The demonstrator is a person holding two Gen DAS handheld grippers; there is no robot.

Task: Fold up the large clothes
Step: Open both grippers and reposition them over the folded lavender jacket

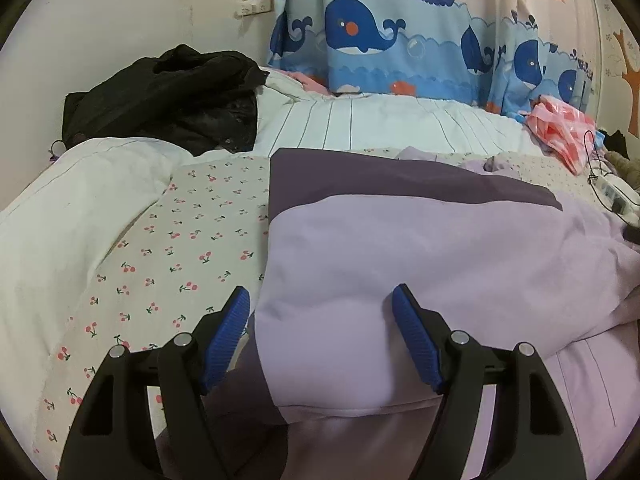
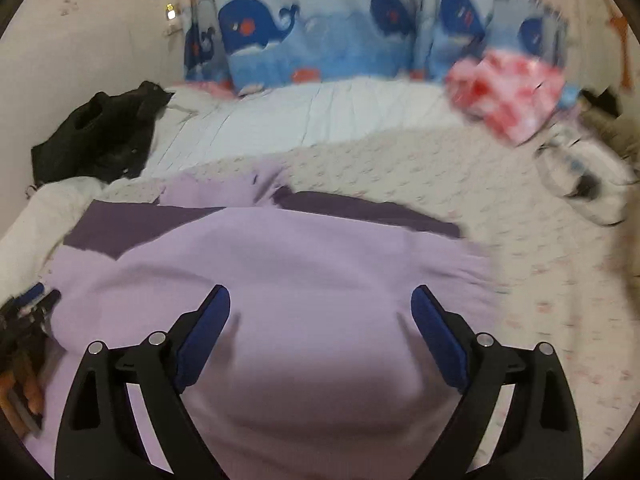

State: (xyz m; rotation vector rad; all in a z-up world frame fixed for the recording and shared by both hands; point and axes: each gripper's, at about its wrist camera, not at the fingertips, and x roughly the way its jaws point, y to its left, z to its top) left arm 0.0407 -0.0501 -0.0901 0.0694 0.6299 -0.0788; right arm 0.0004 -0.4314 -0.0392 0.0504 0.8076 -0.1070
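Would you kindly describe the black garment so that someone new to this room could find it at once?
Start at the whale-print curtain behind the bed and follow the white striped quilt leftward to the plain wall. The black garment lies crumpled there on the quilt's end. It is the only black, unfolded heap, unlike the flat lilac garment nearer the camera.

Blurred all over in the right wrist view, worst at 3 o'clock: pink-and-white bag (image 2: 508, 92) smeared, white thing (image 2: 580, 184) below it too fuzzy to name. Left gripper (image 2: 28, 312) cut off at 9 o'clock. Lilac garment (image 1: 420, 264) cut off at 6 o'clock.
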